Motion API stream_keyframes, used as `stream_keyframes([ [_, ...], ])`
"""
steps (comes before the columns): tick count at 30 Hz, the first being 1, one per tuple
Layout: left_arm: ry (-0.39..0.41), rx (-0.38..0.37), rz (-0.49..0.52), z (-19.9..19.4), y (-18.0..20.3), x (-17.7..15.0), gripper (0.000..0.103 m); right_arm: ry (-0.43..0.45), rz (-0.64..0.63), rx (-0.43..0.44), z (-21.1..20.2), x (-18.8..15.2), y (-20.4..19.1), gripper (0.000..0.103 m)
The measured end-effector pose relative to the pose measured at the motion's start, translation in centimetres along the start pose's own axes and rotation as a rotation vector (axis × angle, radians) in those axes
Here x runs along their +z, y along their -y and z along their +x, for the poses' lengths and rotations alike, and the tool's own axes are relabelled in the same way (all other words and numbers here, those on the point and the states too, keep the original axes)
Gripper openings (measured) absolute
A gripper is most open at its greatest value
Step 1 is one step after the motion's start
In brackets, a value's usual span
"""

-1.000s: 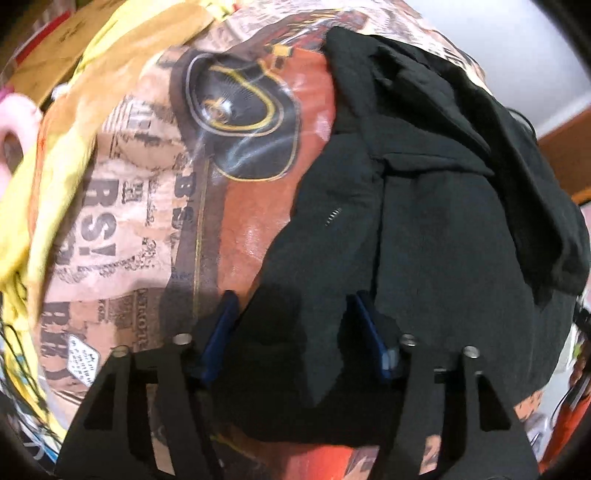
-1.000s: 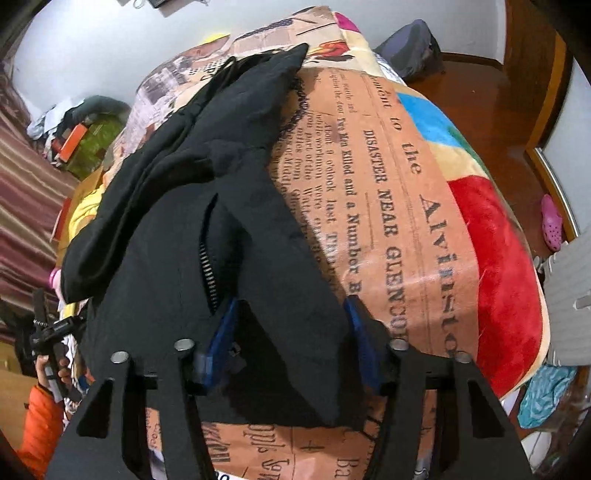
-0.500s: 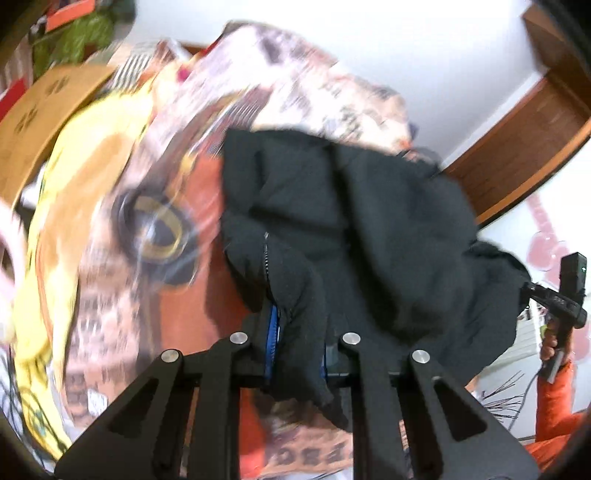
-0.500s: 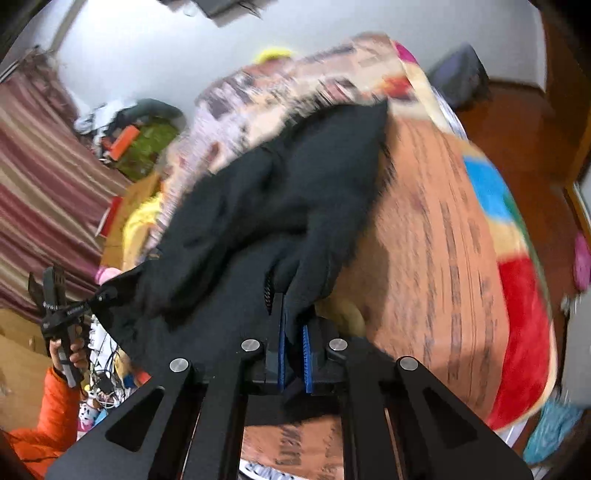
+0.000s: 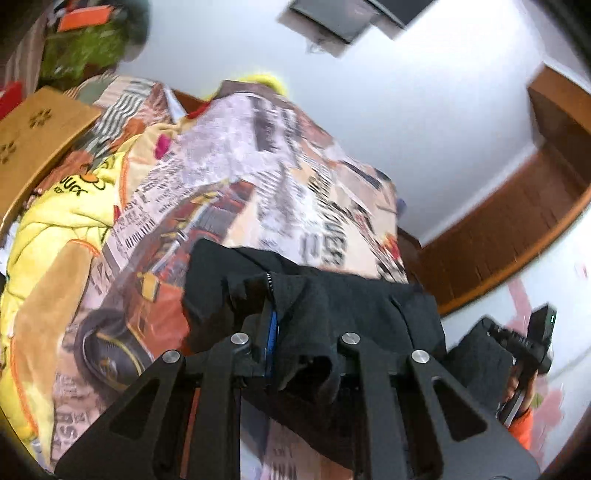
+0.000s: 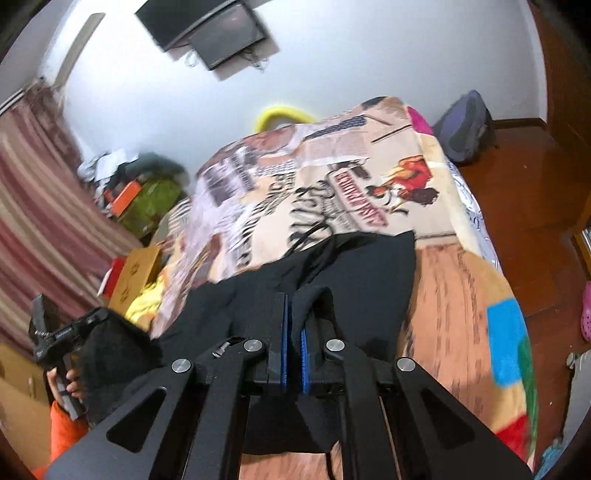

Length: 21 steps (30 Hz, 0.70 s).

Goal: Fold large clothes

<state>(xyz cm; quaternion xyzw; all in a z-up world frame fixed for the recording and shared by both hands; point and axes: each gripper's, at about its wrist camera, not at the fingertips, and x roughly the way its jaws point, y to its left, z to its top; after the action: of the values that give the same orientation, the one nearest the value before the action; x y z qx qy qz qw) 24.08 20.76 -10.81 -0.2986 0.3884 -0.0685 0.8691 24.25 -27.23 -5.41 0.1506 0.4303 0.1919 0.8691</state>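
Note:
A black zip jacket (image 5: 354, 306) hangs lifted over a bed with a newspaper-print blanket (image 5: 258, 192). My left gripper (image 5: 295, 317) is shut on a bunched edge of the jacket beside its zipper. My right gripper (image 6: 293, 314) is shut on another fold of the same jacket (image 6: 362, 280). The cloth stretches between the two grippers and its far part still trails on the blanket (image 6: 332, 173). In each view the other gripper shows at the side, wrapped in black cloth.
A yellow garment (image 5: 62, 229) lies at the bed's left side by a cardboard box (image 5: 33, 136). A backpack (image 6: 465, 125) sits on the wooden floor at the far right. A screen (image 6: 210, 29) hangs on the white wall. Striped curtain (image 6: 40, 221) at the left.
Both grippers went from open over the flat jacket to shut on its edges, then lifted it up and back; the views now tilt up toward the wall.

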Motion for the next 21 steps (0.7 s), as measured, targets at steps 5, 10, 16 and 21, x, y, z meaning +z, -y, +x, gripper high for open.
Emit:
stream_keyframes([
  [5,-0.002,0.087,-0.044,4.8,-4.0,2.0,0.016,-0.013,0.088,-0.047,4.3,2.4,4.1,0.004],
  [10,-0.078,0.179,-0.048,11.3,-7.7,2.2,0.017,-0.067,0.132,-0.076,8.9,3.2,7.1,0.004],
  [16,-0.153,0.206,-0.032,16.0,-9.0,0.4,0.017,-0.083,0.097,-0.077,10.4,3.5,7.4,0.003],
  [21,-0.166,0.272,0.05,14.3,-7.5,0.5,0.021,-0.156,0.046,-0.118,9.5,3.6,6.9,0.008],
])
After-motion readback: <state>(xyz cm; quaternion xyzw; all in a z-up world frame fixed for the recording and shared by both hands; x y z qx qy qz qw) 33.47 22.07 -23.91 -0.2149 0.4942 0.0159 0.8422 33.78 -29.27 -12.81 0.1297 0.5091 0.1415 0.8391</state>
